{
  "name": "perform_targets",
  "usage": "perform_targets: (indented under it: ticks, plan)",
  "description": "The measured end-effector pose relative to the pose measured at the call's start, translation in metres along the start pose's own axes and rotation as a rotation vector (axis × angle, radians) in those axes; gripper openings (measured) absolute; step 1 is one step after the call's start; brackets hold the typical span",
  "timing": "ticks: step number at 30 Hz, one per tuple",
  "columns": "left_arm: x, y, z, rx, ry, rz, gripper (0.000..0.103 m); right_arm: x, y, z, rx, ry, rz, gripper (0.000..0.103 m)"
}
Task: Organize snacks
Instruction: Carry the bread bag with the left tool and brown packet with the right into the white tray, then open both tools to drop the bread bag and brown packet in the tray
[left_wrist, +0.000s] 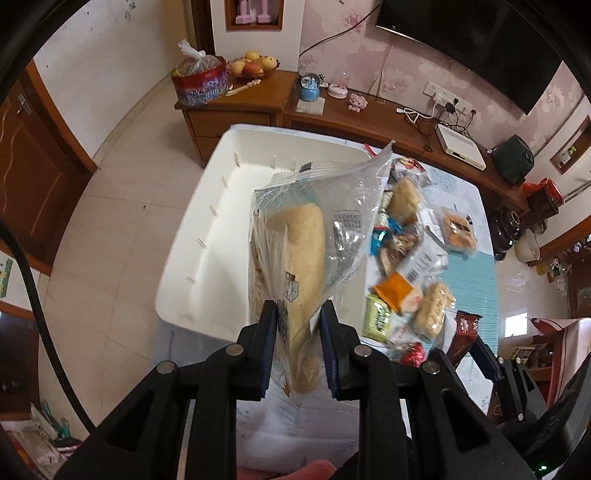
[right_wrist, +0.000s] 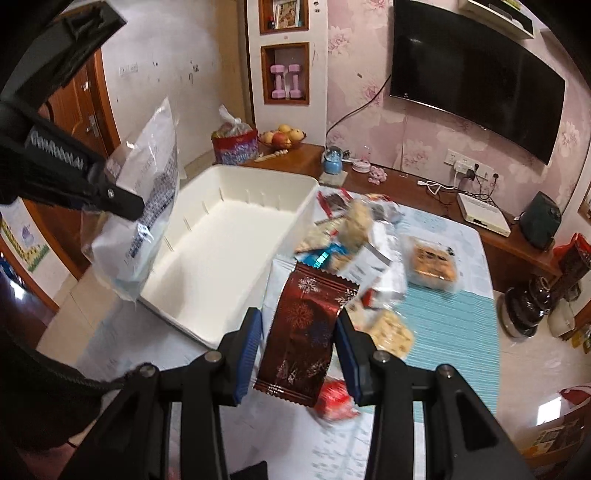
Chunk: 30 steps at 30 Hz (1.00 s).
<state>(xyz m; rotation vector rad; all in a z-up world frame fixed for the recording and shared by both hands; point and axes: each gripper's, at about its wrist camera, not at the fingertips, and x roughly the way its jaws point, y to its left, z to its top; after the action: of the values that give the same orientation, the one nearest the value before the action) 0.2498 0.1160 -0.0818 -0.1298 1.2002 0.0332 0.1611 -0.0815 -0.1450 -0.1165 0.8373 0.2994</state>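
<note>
My left gripper (left_wrist: 298, 308) is shut on a clear plastic bag with a tan bread roll (left_wrist: 299, 254), held up over the near edge of the white bin (left_wrist: 221, 192). The right wrist view shows that same bag (right_wrist: 144, 206) hanging from the left gripper (right_wrist: 110, 194) beside the bin (right_wrist: 236, 236), whose inside looks bare. My right gripper (right_wrist: 298, 319) is shut on a dark red snowflake-print snack packet (right_wrist: 306, 325), lifted above the table. A pile of loose wrapped snacks (left_wrist: 406, 266) (right_wrist: 365, 236) lies on the table to the right of the bin.
A table (right_wrist: 450, 325) with a teal striped mat holds the bin and snacks. Behind it a wooden cabinet (left_wrist: 258, 107) carries a fruit bowl (left_wrist: 253, 66), a red tin, a snow globe and a white router. A TV (right_wrist: 472, 74) hangs on the wall. Tiled floor lies left.
</note>
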Motion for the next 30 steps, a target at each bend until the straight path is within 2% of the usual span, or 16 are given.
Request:
perform_targets:
  ticks: [8, 12, 18, 20, 22, 23, 24, 25, 27, 30]
  plan:
    - [0.014, 0.032, 0.019, 0.072, -0.014, -0.031, 0.021, 0.017, 0.042, 0.028, 0.033, -0.058, 0.008, 0.040]
    - [0.022, 0.051, 0.026, 0.127, -0.044, -0.100, 0.021, 0.025, 0.062, 0.039, 0.050, -0.086, 0.009, 0.040]
    - [0.032, 0.071, 0.033, 0.175, -0.060, -0.137, 0.023, 0.039, 0.086, 0.052, 0.036, -0.117, -0.006, 0.041]
    - [0.033, 0.073, 0.034, 0.192, -0.066, -0.135, 0.028, 0.043, 0.092, 0.056, 0.033, -0.123, -0.015, 0.041]
    - [0.031, 0.073, 0.036, 0.219, -0.089, -0.127, 0.039, 0.046, 0.097, 0.058, 0.029, -0.116, -0.039, 0.043]
    - [0.028, 0.073, 0.036, 0.231, -0.107, -0.127, 0.048, 0.048, 0.098, 0.058, 0.031, -0.111, -0.058, 0.045]
    - [0.025, 0.075, 0.035, 0.236, -0.122, -0.131, 0.055, 0.049, 0.099, 0.058, 0.034, -0.108, -0.066, 0.051]
    - [0.022, 0.075, 0.034, 0.240, -0.137, -0.139, 0.057, 0.049, 0.100, 0.057, 0.039, -0.103, -0.069, 0.057]
    - [0.016, 0.077, 0.032, 0.249, -0.158, -0.159, 0.060, 0.049, 0.100, 0.056, 0.051, -0.098, -0.064, 0.062]
    - [0.010, 0.077, 0.029, 0.262, -0.176, -0.181, 0.060, 0.047, 0.101, 0.053, 0.062, -0.086, -0.066, 0.064]
